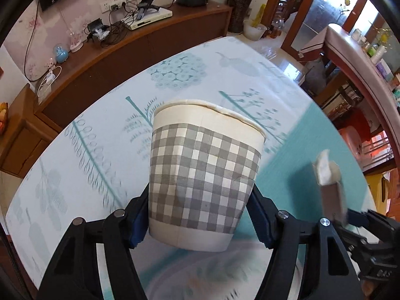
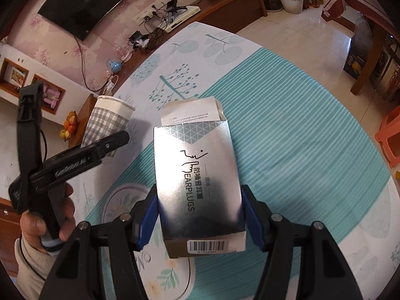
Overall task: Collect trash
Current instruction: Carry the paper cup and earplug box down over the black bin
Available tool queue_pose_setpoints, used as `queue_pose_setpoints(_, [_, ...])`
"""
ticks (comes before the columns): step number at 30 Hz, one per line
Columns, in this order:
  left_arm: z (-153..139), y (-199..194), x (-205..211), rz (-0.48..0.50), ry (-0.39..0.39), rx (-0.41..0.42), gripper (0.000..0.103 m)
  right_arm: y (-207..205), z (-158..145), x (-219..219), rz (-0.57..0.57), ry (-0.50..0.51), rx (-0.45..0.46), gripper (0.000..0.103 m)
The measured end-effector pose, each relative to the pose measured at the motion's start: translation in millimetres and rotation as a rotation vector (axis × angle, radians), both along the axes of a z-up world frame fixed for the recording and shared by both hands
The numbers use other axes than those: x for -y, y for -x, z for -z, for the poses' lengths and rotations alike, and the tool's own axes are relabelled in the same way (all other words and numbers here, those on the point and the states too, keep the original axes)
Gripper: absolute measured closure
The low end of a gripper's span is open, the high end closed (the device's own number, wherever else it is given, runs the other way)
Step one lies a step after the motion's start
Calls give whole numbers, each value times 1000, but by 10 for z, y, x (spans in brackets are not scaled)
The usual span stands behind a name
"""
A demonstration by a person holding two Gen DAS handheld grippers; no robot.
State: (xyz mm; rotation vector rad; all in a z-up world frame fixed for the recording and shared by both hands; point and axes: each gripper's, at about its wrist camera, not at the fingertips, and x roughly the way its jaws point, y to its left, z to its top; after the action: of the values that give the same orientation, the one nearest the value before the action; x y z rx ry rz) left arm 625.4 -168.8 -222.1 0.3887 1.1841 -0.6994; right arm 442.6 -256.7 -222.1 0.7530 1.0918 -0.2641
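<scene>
Above the tabletop (image 2: 312, 135), the left gripper (image 1: 200, 215) clamps a cup (image 1: 202, 175) and the right gripper (image 2: 200, 215) a box (image 2: 200, 185), likely held clear for carrying to a bin.

A home living room. A wall-mounted television (image 2: 100, 2) hangs upper left on floral wallpaper (image 2: 50, 40), above a wooden sideboard (image 1: 120, 57). A patterned tablecloth (image 2: 287, 115) fills the centre.

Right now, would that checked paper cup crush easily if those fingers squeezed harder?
Probably. The paper cup looks thin-walled, with a crease already showing where the left gripper clamps it. Its rim looks bent, so it likely deforms easily. It seems light, held aloft above the table.
</scene>
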Motion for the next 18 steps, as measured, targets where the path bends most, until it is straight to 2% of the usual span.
queue_pose_setpoints(5, [-447, 499, -212, -8, 37, 29, 36, 294, -220, -102, -36, -13, 23, 41])
queue_pose_setpoints(9, [-885, 1010, -403, -38, 106, 34, 36, 671, -459, -196, -82, -27, 50, 41])
queue_pose_setpoints(13, [-1339, 1730, -579, -55, 156, 64, 36, 1063, -728, -263, -144, -28, 79, 41])
queue_pose_setpoints(18, [-1656, 2629, -741, -114, 167, 82, 36, 1607, -1081, -270, -251, -21, 123, 41])
